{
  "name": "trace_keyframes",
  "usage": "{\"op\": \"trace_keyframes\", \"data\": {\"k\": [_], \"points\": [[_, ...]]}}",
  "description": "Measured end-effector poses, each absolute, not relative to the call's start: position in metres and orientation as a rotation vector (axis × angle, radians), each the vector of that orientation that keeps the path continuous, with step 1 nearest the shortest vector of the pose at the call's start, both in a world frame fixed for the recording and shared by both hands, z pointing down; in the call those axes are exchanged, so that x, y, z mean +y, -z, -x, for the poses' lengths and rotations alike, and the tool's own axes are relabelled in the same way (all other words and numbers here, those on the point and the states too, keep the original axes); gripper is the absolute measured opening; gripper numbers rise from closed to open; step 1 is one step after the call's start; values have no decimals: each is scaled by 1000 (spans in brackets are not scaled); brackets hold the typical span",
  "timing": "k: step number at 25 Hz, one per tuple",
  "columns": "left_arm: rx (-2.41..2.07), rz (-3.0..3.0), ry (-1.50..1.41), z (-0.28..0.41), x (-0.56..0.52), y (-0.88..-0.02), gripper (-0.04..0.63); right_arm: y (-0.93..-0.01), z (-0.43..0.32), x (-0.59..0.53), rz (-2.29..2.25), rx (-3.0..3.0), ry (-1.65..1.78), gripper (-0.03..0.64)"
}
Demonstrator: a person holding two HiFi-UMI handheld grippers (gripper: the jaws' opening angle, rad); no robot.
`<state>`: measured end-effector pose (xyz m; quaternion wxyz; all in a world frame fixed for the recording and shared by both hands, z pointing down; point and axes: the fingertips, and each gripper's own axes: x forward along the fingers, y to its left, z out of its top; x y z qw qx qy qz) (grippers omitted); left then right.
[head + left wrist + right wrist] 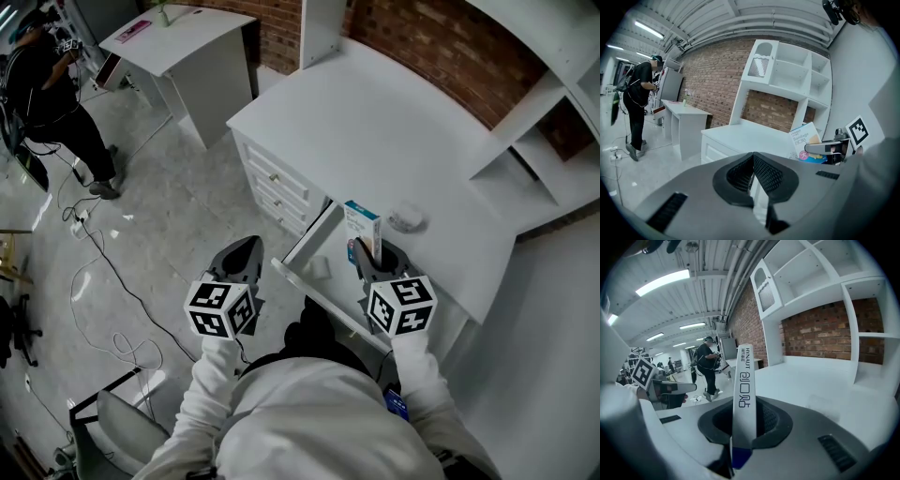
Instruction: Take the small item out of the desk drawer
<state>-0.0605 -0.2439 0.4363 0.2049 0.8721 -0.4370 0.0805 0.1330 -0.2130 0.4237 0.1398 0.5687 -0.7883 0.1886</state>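
Observation:
My right gripper (366,255) is shut on a small white and blue bandage box (361,229), holding it upright over the open desk drawer (317,294) at the white desk's (375,131) front edge. In the right gripper view the box's narrow side (743,399) stands clamped between the two pads. In the left gripper view the box's face (805,140) appears at the right. A small white item (321,267) lies inside the drawer. My left gripper (246,251) hangs left of the drawer, shut and holding nothing, and its pads (761,171) meet at the tip.
A round white object (406,218) sits on the desk top behind the box. A white shelf unit (534,141) stands on the desk's right end. A second white desk (178,42) and a person (56,94) are at the far left, with cables (103,272) on the floor.

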Motion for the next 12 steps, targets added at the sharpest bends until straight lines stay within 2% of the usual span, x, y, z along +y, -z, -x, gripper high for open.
{"op": "trace_keyframes", "data": {"k": [12], "points": [[-1230,-2440,-210,63,-240,-433,18,-373,-134,-206,-1745,-2385,-404,80]]}}
